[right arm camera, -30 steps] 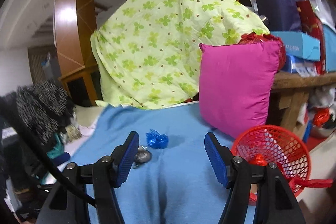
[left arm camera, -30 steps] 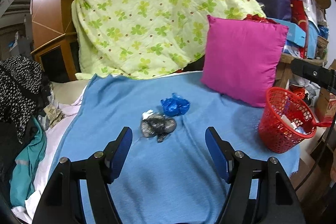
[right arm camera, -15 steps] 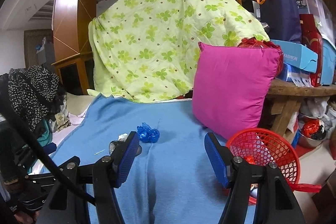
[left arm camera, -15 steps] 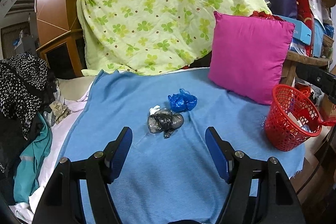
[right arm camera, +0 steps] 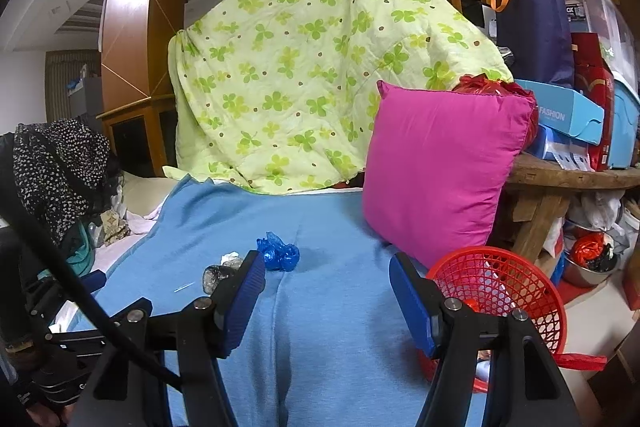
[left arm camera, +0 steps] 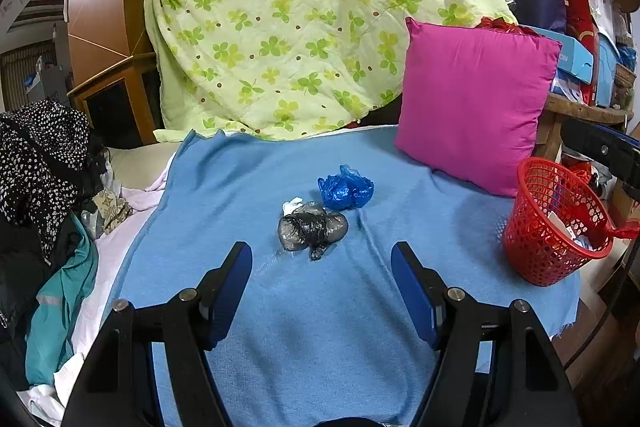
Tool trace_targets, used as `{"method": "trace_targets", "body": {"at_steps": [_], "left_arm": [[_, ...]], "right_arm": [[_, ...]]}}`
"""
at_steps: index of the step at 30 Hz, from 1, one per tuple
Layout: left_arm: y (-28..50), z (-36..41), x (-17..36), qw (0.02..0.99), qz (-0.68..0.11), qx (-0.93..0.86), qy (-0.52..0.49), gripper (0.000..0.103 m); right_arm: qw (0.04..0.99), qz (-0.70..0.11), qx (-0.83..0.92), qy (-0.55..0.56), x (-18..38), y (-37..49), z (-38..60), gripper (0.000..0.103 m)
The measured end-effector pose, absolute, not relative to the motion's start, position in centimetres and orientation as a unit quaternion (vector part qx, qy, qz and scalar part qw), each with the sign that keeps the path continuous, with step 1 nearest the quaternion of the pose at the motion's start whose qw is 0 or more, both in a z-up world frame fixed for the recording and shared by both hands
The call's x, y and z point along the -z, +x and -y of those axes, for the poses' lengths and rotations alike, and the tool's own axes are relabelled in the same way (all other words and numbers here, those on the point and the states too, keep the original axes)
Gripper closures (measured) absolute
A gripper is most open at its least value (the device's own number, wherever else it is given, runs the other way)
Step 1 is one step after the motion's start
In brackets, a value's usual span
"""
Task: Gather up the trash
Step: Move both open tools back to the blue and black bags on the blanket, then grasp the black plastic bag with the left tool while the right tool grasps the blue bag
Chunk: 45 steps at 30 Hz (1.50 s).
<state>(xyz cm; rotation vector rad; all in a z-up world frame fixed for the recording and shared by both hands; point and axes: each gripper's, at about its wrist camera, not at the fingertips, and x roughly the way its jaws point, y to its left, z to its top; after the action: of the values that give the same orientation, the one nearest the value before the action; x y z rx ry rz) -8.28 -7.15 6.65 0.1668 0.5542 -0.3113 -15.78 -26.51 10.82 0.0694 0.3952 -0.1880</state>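
Since prior frames: rt wrist view has levelled out and sharpened; the blur is gone and more of the room shows. Lt view has shifted slightly, trash sits a bit lower in frame. No trash item has moved on the cloth.

Left gripper (left arm camera: 321,253): jaws apart, nothing between them, hovering over the blue blanket (left arm camera: 304,327), short of the trash.

Right gripper (right arm camera: 327,263): jaws apart, empty, above the same blanket.

Trash: grey plastic wad (left arm camera: 313,229) mid-blanket; white paper scrap (left arm camera: 293,205) touching its far-left edge; blue plastic wad (left arm camera: 346,187) just behind, to the rt. In rt view the grey wad is partly hidden by the lt finger.

Red basket (left arm camera: 532,251) at blanket's rt edge, some items inside. Pink cushion (left arm camera: 476,103) upright behind it; green clover quilt (left arm camera: 304,27) draped at rear.
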Motion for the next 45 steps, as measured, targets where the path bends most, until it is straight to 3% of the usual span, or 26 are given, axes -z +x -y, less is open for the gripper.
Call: {"method": "trace_targets", "body": {"at_steps": [12, 23, 45], "left_arm": [[-6.7, 5.9, -5.4, 0.943, -0.291, 0.146, 0.071, 0.030], [-2.5, 1.8, -1.4, 0.933, -0.342, 0.099, 0.047, 0.030], [16.2, 3.9, 6.2, 0.864, -0.411, 0.283, -0.063, 0.030]], "right_arm": [[0.973, -0.213, 0.085, 0.028, -10.1, -13.8, 25.7, 0.034], [0.954, -0.278, 0.011, 0.110, -5.8, -8.8, 26.7, 0.034], [0.918, -0.349, -0.070, 0.173, 4.8, 17.0, 29.1, 0.034]]}}
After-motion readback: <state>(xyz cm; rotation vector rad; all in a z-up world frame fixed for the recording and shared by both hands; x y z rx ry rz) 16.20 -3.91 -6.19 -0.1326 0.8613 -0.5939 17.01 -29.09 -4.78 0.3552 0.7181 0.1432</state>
